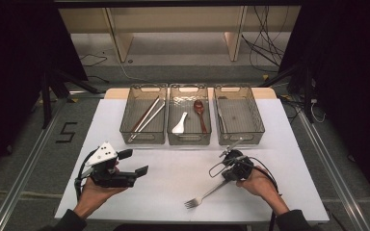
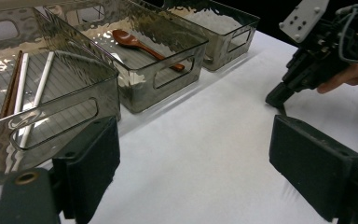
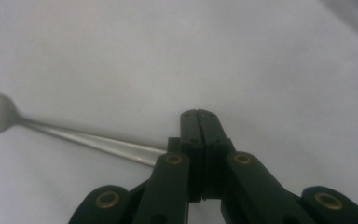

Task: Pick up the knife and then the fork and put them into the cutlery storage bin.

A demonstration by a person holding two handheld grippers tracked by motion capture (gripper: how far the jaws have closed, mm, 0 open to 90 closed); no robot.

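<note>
On table, R tool (image 3: 199,114) clamps fork (image 3: 74,137) handle

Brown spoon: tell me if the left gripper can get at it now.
Probably yes. The left gripper has open, empty jaws, the middle bin is open-topped, and the brown spoon lies apart from the white spoon.

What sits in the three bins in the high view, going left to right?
Left bin: chopsticks → middle bin: white spoon, then brown spoon → right bin: a slim utensil along its left wall, too faint to identify.
</note>
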